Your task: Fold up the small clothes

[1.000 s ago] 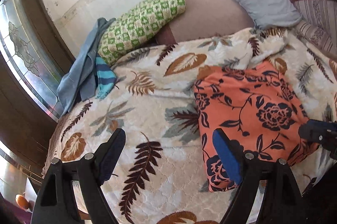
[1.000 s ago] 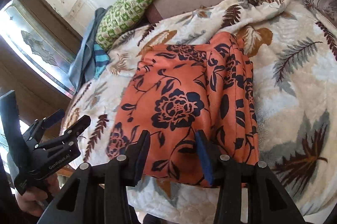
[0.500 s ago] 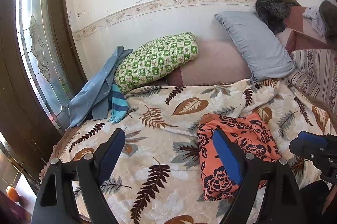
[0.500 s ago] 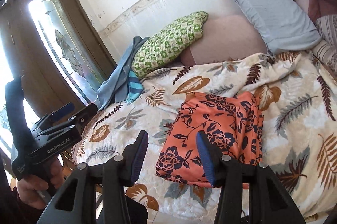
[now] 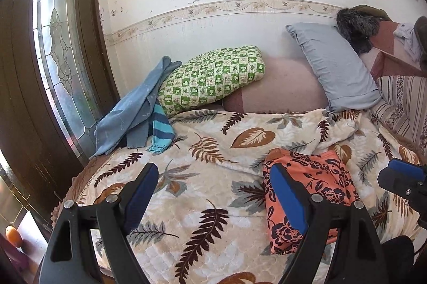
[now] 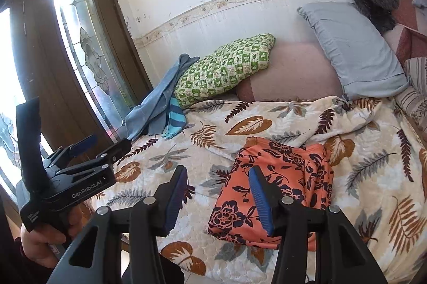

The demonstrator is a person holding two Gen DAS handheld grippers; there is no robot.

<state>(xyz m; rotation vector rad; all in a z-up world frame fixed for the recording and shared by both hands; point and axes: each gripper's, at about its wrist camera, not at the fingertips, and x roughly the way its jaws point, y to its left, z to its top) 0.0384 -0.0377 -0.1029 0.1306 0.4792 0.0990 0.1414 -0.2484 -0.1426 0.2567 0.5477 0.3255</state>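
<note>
My left gripper [image 5: 213,196] hangs in the air with its jaws spread wide and nothing between the blue pads [image 5: 287,200]. Seen from the right wrist camera, it sits off to the left, angled up and to the right, with my left hand [image 6: 44,244] wrapped around its handle low in the frame. My right gripper [image 6: 217,200] is also raised, its jaws parted about halfway and holding nothing. Its blue-padded tip pokes into the right edge of the left wrist view.
</note>
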